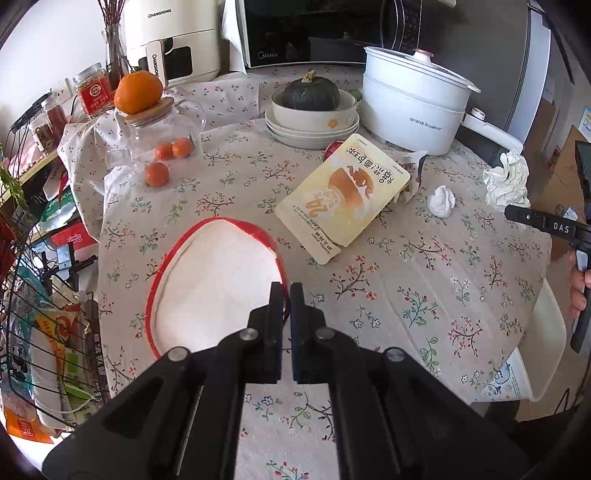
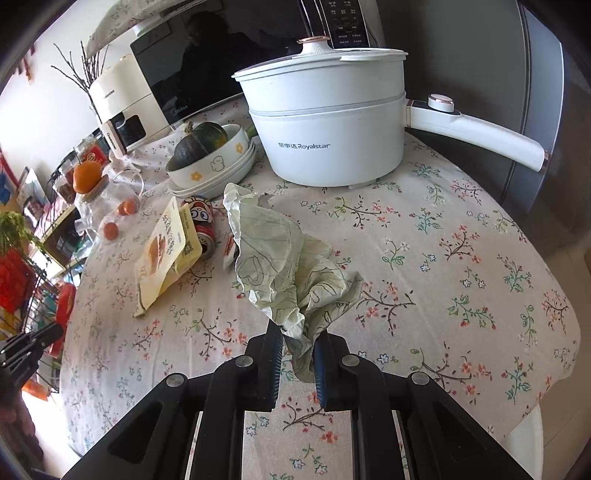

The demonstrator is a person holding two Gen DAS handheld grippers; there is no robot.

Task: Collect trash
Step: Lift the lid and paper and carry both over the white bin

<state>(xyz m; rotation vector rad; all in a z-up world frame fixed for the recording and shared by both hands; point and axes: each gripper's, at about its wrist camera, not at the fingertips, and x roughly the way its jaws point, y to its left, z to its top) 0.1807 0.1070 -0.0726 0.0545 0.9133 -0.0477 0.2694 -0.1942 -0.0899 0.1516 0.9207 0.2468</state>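
Note:
My left gripper point(image 1: 287, 291) is shut on the red rim of a white trash bag point(image 1: 218, 280) and holds its mouth open over the near left of the table. My right gripper point(image 2: 299, 332) is shut on a crumpled pale green printed paper point(image 2: 280, 254), held above the tablecloth; this paper also shows white at the far right in the left wrist view point(image 1: 506, 181). A yellow snack pouch point(image 1: 343, 195) lies mid-table, a red drink can point(image 2: 201, 225) lies behind it, and a small white tissue wad point(image 1: 441, 200) sits to the right.
A white Royalstar electric pot point(image 2: 332, 125) stands at the back right, its handle point(image 2: 480, 133) sticking out right. Stacked bowls with a dark squash point(image 1: 312, 110), a glass jar with oranges point(image 1: 162, 129), an air fryer and microwave point(image 1: 310, 33) line the back. A wire rack point(image 1: 40, 332) stands left.

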